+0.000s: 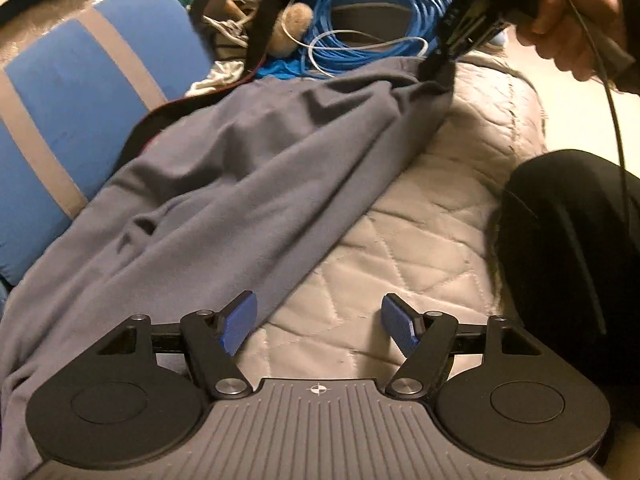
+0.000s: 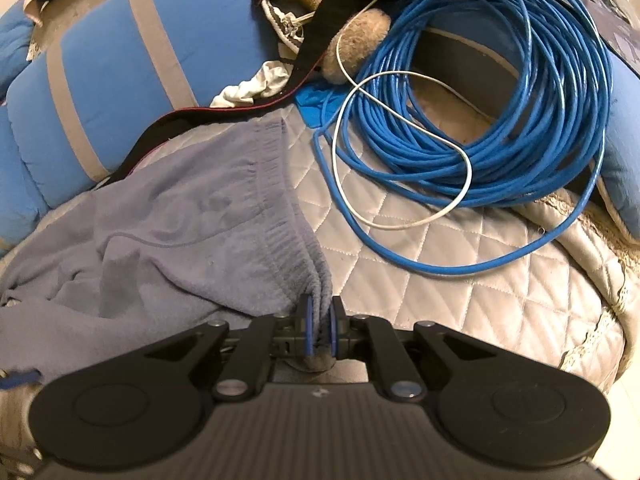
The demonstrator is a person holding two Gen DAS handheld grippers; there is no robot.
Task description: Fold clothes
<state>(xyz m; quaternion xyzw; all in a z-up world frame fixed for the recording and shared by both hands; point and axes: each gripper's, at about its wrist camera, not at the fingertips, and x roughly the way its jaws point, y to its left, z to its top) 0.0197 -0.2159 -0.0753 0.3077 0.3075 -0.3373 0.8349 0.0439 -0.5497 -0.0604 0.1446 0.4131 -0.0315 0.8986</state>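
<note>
A grey fleece garment [image 1: 224, 184] lies stretched across the quilted bedspread [image 1: 420, 232]. My left gripper [image 1: 318, 326] stands open just above the bedspread, beside the garment's near edge; its left pad [image 1: 239, 326] overlaps the cloth's border and nothing is pinched. At the far end, my right gripper [image 1: 438, 68], held by a hand [image 1: 576, 20], grips the garment's corner. In the right wrist view the right gripper [image 2: 319, 326] is shut on the garment's ribbed waistband [image 2: 276, 216], a bunch of cloth squeezed between its blue pads.
A coil of blue cable [image 2: 500, 120] with a white wire [image 2: 400, 148] lies on the bed beyond the garment. A blue and grey striped cushion [image 1: 80, 112] borders the left. Loose clothes and a furry item [image 2: 352, 44] are piled behind. A dark-clothed leg [image 1: 576, 264] is at right.
</note>
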